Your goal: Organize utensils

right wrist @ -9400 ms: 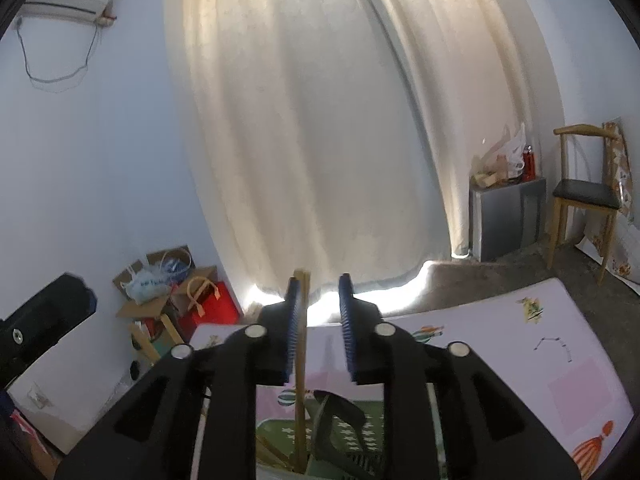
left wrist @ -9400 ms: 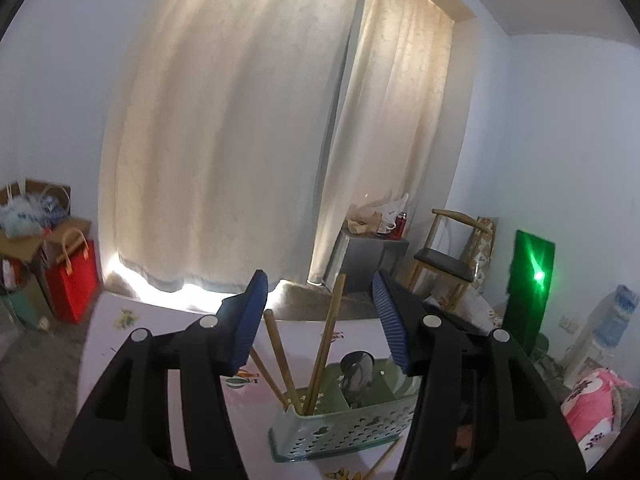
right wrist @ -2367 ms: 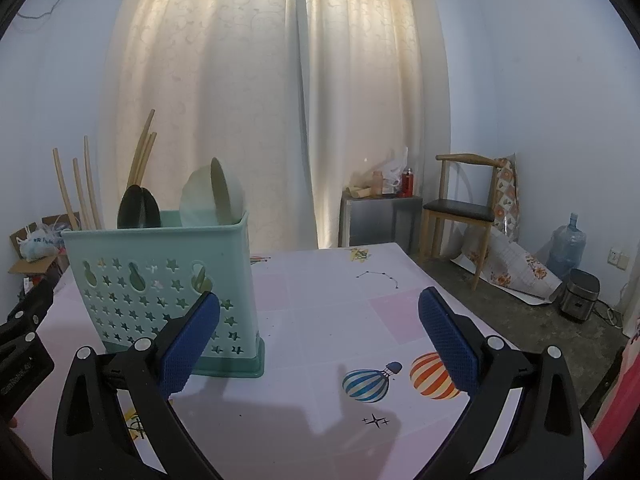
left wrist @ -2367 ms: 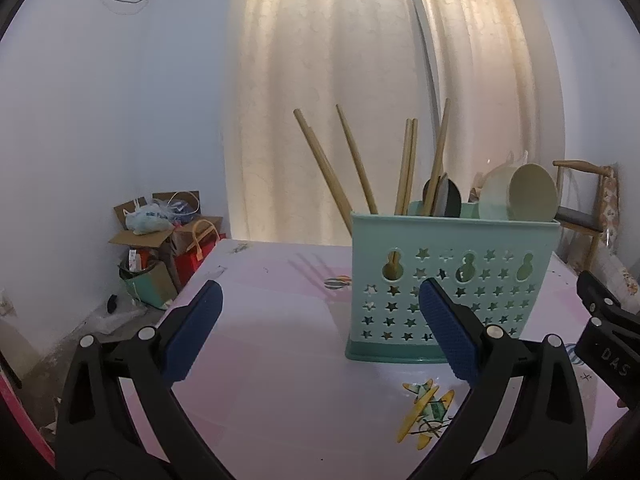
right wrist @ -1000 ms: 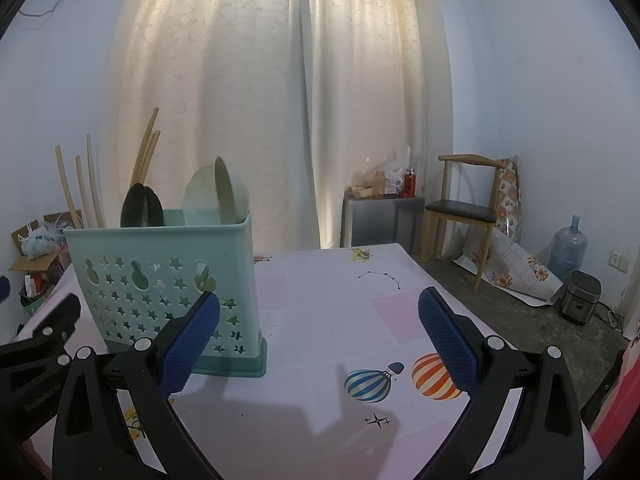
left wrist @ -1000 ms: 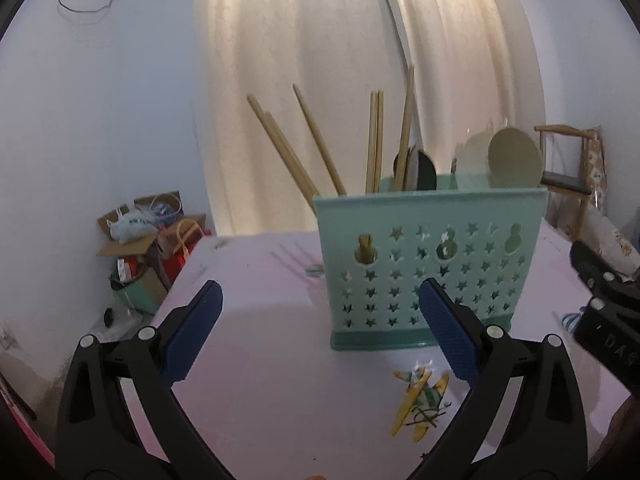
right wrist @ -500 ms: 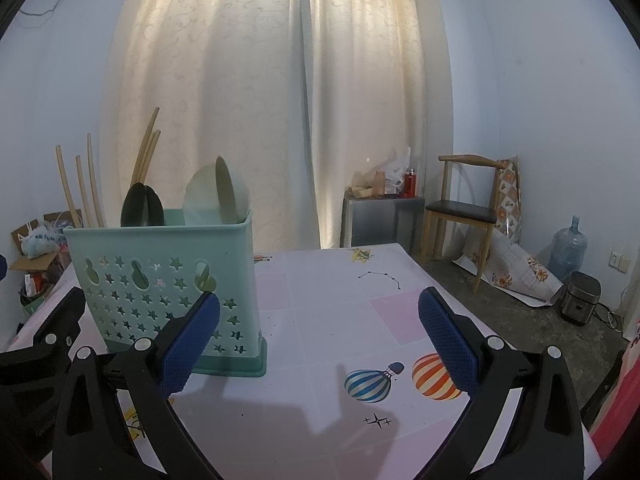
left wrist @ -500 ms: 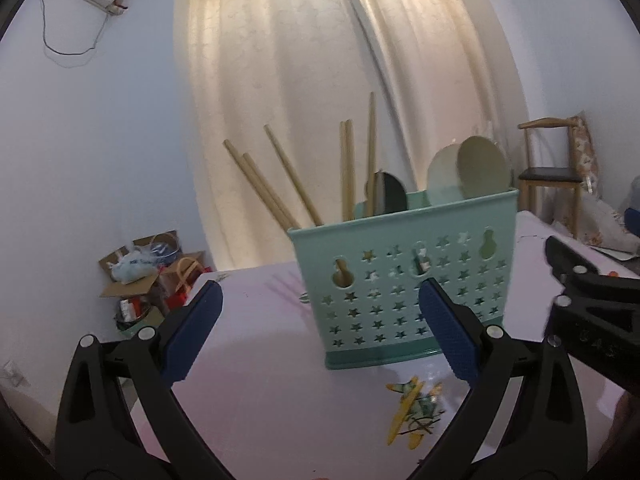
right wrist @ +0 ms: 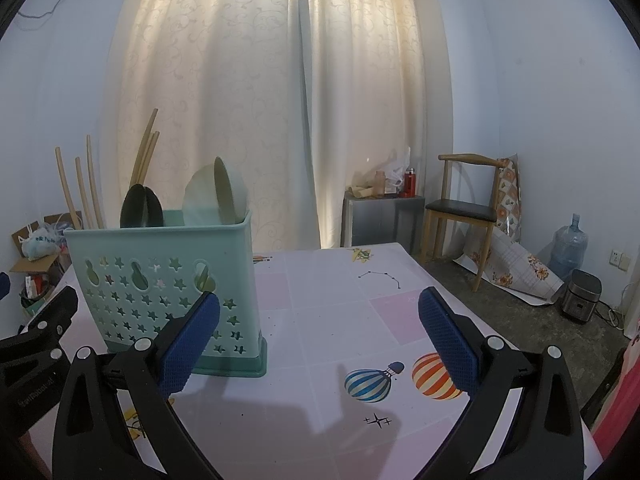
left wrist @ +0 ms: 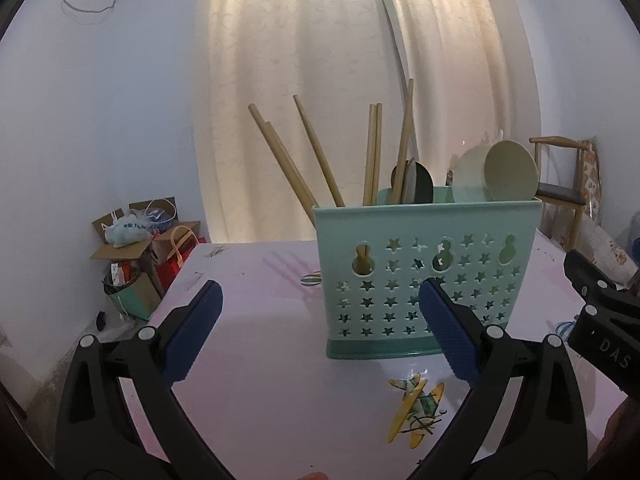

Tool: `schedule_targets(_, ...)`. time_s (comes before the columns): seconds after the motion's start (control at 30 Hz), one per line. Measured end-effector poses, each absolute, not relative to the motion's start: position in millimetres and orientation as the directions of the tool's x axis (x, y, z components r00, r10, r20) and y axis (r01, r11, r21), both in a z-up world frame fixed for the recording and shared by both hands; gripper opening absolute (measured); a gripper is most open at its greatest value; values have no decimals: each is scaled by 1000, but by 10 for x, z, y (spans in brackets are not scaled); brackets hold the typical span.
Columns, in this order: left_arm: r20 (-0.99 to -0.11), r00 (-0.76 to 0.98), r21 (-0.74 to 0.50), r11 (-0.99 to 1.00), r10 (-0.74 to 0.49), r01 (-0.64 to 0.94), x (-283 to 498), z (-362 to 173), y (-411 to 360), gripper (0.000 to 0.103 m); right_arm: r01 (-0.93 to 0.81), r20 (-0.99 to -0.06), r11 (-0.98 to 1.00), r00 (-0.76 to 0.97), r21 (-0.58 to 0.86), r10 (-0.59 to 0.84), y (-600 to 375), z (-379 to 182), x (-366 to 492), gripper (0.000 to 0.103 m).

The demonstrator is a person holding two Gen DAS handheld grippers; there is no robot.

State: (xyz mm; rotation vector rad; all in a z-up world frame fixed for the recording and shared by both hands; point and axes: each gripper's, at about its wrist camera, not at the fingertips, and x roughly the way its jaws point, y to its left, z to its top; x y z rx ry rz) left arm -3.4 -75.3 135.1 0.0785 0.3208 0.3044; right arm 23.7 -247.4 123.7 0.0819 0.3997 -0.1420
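Note:
A mint green utensil caddy (left wrist: 424,272) (right wrist: 168,284) with star-shaped holes stands upright on the pink table (left wrist: 256,360). Several wooden chopsticks (left wrist: 316,156) (right wrist: 86,184) lean out of its left compartment. Dark spoons (left wrist: 416,182) (right wrist: 140,206) stand in the middle one and pale green ladle bowls (left wrist: 508,172) (right wrist: 218,192) at the right. My left gripper (left wrist: 320,336) is open, low in front of the caddy, with nothing between its fingers. My right gripper (right wrist: 318,336) is open too, to the caddy's right, over a bare part of the table (right wrist: 332,312).
A wooden chair (right wrist: 464,208), a grey cabinet (right wrist: 380,220) with bottles, a water jug (right wrist: 568,246) and a rice cooker (right wrist: 580,294) stand beyond the table's right side. Cardboard boxes and bags (left wrist: 140,248) sit on the floor at left. Curtains (right wrist: 280,100) hang behind.
The left wrist view has shifted slightly, so the caddy now sits more to the right and a little lower. The right gripper has held still. Both stay open and empty.

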Motion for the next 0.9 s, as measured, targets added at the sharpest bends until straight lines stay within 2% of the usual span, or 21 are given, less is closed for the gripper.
schedule_targets(0.43,-302,906,116,955,296,-273,-26,1356,-795,95,156,-393,986,911,50,-124,-2473,1236,240,97)
schedule_targets(0.9,-300,907,195,950,294,-243,22,1332,-989,95,155,-393,987,911,51,-123,-2466,1233,235,97)
